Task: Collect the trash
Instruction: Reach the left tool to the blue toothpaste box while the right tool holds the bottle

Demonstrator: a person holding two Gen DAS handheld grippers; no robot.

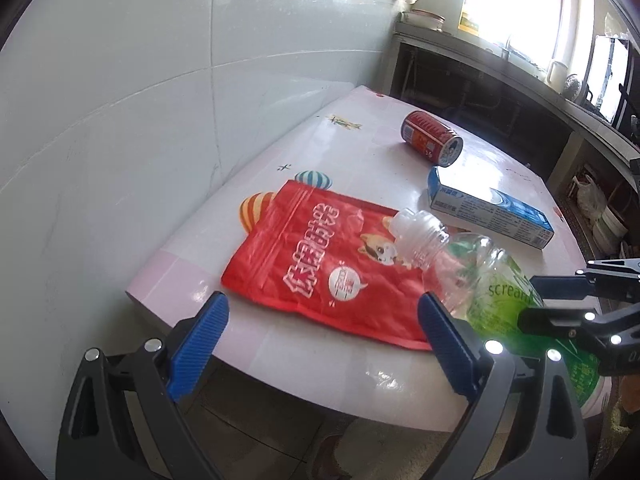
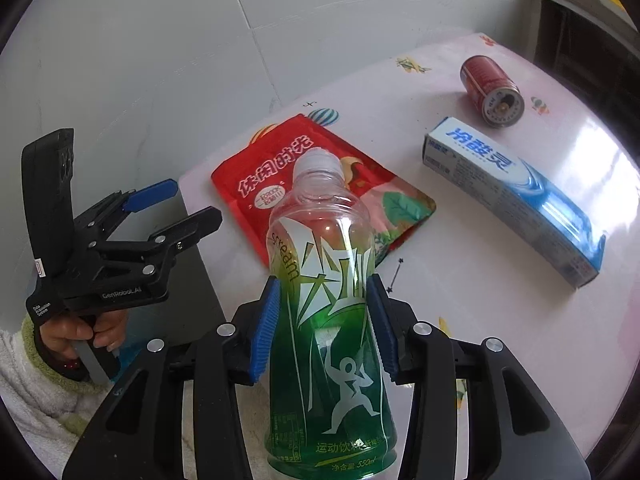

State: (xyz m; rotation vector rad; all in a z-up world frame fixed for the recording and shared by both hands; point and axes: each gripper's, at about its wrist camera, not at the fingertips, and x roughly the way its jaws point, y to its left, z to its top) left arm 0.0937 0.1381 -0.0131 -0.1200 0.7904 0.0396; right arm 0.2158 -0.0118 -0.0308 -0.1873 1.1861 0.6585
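My right gripper (image 2: 322,324) is shut on an empty green-labelled plastic bottle (image 2: 324,320), held above the near table edge with its cap pointing away; the bottle (image 1: 476,276) also shows in the left wrist view. My left gripper (image 1: 320,344) is open and empty at the table's near left corner, just short of a flat red snack bag (image 1: 320,268), which also shows in the right wrist view (image 2: 280,176). A red can (image 1: 432,138) lies on its side at the far end. A blue-and-white toothpaste box (image 1: 488,208) lies to the right.
The table (image 1: 360,152) has a pink printed cover and stands against a white tiled wall (image 1: 140,100). A dark counter with dishes (image 1: 500,64) runs along the window behind. Bags and bowls (image 1: 600,212) sit on the floor at the right.
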